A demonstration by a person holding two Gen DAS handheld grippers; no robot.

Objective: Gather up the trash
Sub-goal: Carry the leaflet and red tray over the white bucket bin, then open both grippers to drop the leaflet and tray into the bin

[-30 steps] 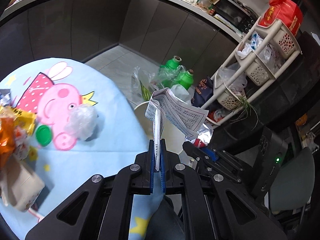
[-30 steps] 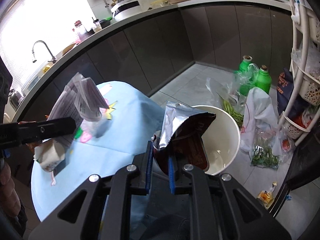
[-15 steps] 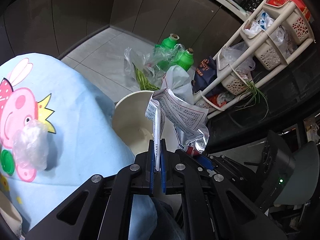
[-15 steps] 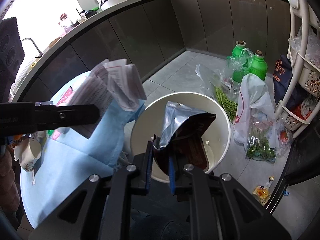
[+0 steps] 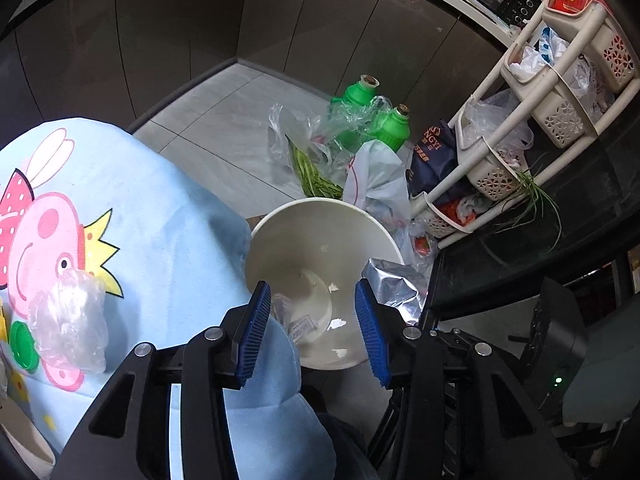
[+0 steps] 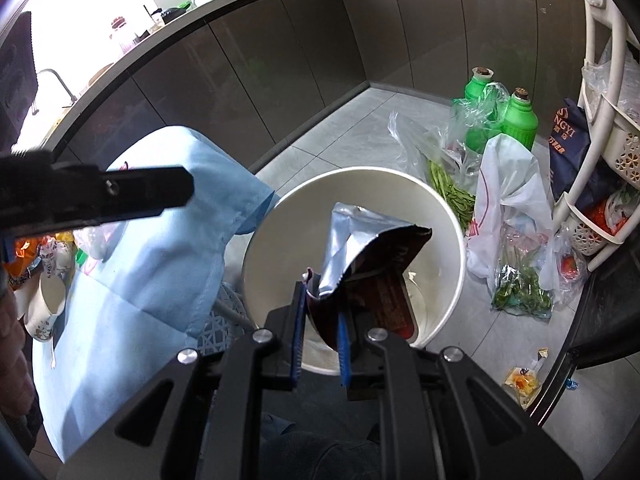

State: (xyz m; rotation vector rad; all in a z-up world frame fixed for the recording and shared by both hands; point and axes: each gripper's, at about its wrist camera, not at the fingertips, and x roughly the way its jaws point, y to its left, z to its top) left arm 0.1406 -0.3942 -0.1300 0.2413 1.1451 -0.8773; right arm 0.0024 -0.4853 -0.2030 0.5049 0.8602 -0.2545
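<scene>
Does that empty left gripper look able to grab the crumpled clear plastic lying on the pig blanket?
Probably yes. The left gripper is open and empty, and the crumpled clear plastic lies uncovered on the blue pig blanket, with nothing on it.

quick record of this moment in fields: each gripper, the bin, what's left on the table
left gripper: open, empty, over the bin
right gripper: shut on foil snack bag, above the bin
bin: white, on the floor beside the table, printed paper inside
table: blue cartoon cloth; crumpled clear plastic, green cap
</scene>
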